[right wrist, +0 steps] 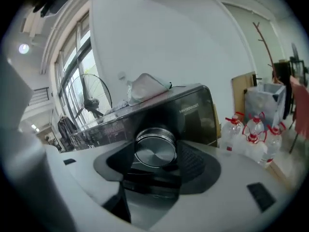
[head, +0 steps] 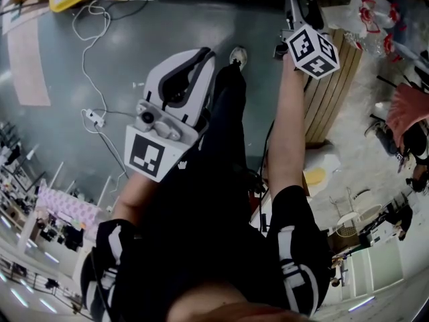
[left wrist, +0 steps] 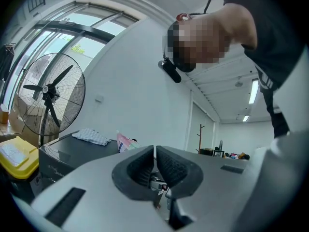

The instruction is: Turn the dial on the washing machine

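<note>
Seemingly stiff and slick, the metal dial [right wrist: 154, 146] is clamped at its rim by the right gripper [right wrist: 155, 152]; the left gripper [left wrist: 154, 153] is closed and empty.

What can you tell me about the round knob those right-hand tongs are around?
The dial is a round, brushed-metal-looking knob with a flat shiny face and stepped rim, jutting from the dark glossy front panel of the washing machine. The right tongs clasp it, one dark jaw against each side. Nothing else touches it.
</note>
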Demonstrator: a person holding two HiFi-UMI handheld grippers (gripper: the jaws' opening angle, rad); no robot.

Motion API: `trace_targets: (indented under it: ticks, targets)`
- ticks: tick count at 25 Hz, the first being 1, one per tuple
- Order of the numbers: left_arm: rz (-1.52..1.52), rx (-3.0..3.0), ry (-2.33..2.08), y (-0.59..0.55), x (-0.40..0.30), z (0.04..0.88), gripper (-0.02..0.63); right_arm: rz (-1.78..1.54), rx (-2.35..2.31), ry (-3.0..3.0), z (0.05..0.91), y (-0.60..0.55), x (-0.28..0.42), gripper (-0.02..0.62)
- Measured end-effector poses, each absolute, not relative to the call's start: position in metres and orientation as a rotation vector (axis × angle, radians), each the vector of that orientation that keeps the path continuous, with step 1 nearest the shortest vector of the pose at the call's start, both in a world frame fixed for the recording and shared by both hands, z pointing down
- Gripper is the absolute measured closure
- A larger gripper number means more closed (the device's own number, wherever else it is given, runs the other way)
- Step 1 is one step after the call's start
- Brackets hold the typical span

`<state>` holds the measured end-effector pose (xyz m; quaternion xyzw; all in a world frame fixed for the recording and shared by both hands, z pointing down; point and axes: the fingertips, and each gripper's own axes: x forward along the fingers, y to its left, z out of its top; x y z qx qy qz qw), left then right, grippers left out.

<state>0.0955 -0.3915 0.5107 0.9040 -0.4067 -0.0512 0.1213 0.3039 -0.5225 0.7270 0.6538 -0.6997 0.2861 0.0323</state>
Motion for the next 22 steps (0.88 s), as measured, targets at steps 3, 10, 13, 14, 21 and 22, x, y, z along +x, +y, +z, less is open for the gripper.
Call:
trace_targets:
  ticks: [3,10,13,14,21,22]
  targets:
    - [-0.156,2.644,-1.190,-0.389,0.094,0.508,0.571,0.760,2.001,-2.118,0.723,-0.521,0.304,0.285]
    - [-0.212,2.660,-1.228,-0.371,0.072,0.482,0.571,0.662,2.006,-2.074,0.696,-0.480,0.289,0.267]
    - [-0.243,2.679,-1.251,-0.346,0.053,0.454,0.571,0.671,2.002,-2.090,0.657,-0.439,0.270,0.300]
    - [-0.261,2.687,-1.259,-0.336,0.044,0.443,0.571,0.674,2.004,-2.097,0.641,-0.422,0.263,0.331]
    - [-0.356,2.743,-1.265,-0.250,-0.033,0.353,0.571,0.638,2.030,-2.154,0.516,-0.297,0.191,0.490]
    - [-0.367,2.746,-1.268,-0.237,-0.045,0.344,0.571,0.614,2.034,-2.167,0.497,-0.279,0.181,0.511]
